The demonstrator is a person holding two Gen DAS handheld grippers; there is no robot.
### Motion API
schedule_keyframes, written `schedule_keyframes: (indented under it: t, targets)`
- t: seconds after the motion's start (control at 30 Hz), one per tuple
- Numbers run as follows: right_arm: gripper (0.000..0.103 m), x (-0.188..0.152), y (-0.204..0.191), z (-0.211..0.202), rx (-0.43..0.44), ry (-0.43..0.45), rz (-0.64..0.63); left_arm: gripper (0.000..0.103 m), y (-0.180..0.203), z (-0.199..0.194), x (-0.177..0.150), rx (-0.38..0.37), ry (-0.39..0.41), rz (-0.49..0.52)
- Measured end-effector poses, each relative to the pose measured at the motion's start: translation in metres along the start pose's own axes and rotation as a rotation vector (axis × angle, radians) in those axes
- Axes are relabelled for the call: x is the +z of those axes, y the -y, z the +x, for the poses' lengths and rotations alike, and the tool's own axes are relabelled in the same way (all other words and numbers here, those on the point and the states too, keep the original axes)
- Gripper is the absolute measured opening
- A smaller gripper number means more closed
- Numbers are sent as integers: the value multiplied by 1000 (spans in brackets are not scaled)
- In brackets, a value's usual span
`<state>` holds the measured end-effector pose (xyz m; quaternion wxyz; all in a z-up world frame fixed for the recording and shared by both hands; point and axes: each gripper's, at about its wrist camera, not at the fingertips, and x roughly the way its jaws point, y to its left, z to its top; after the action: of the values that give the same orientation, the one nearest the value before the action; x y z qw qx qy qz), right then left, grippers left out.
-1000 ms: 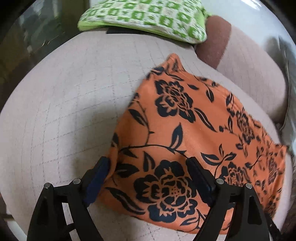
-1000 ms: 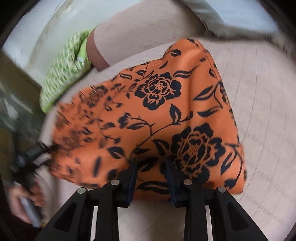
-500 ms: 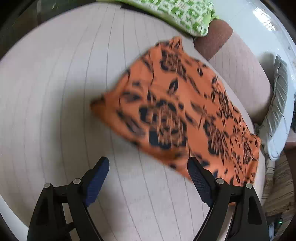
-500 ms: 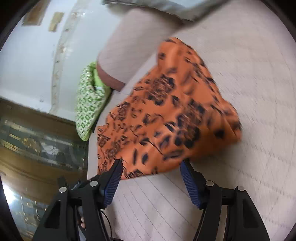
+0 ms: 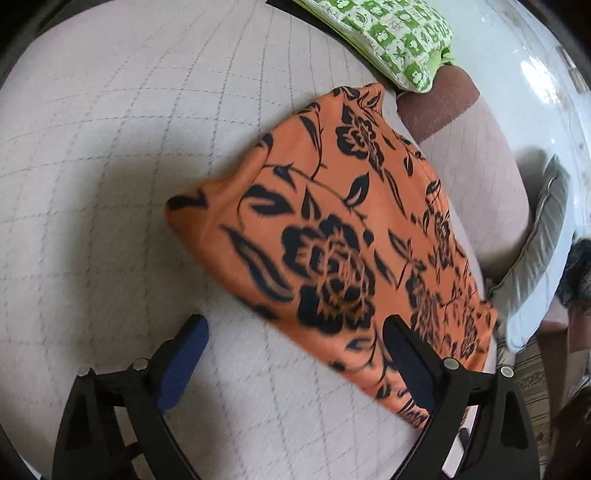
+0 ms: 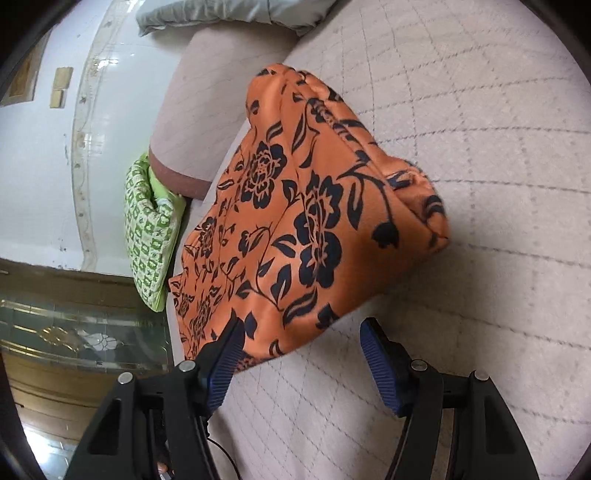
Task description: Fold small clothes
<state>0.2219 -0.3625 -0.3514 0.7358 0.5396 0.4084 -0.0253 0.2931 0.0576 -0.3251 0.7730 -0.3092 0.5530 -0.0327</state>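
Note:
An orange garment with a black flower print (image 5: 332, 240) lies folded on the quilted beige sofa seat (image 5: 110, 166). My left gripper (image 5: 295, 336) hovers at its near edge. Its jaws are opening, and the right finger (image 5: 397, 343) overlaps the cloth without pinching it. In the right wrist view the same garment (image 6: 295, 221) lies bunched, with a rounded fold at its right end. My right gripper (image 6: 301, 332) stands open just off the hem. Its left finger (image 6: 231, 339) is at the cloth's edge and nothing is pinched.
A green-and-white patterned cushion (image 5: 388, 37) (image 6: 147, 229) lies at the far end of the seat. The sofa's backrest (image 5: 472, 166) (image 6: 207, 110) runs alongside the garment, with a grey pillow (image 5: 543, 251) (image 6: 221, 14) against it. A glass-topped surface (image 6: 74, 332) lies beyond the seat edge.
The right gripper, shut on the hem a second ago, has opened and let go. Both grippers have drawn back and rolled. The garment now rests on the seat.

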Motion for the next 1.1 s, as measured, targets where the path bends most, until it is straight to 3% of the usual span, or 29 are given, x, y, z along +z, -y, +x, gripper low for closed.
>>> schedule_keyframes:
  t: [0.17,0.27,0.43,0.47,0.5,0.53,0.6,0.63,0.77,0.87,1.1]
  targets:
    - [70,14,-5,21,-19,17,10,100,0,10,23,-86,30,-89]
    - [78,24,-10,30,-16,29,13,100,0,15,32,-126,37,-122]
    - [79,36,-14,38,0,89,41,100,-5,15,39,-215,45,-166]
    - [79,37,-15,38,-1,100,31,97,-5,15,40,-218,49,-166]
    - [75,37,-18,39,-7,110,10,78,-5,15,40,-201,59,-167]
    - [70,37,-21,40,-23,124,-20,50,-7,17,39,-178,65,-169]
    - [28,36,-22,40,-85,156,-57,33,-13,23,39,-154,56,-183]
    - [26,36,-19,41,-115,161,-59,29,-16,24,39,-164,59,-195]
    - [19,37,-15,36,-82,162,-46,21,-21,22,39,-203,67,-210]
    - [16,31,-28,31,-105,195,-123,18,-23,15,38,-232,86,-226]
    - [14,11,-63,3,-150,304,-343,16,-10,-11,33,-223,138,-125]
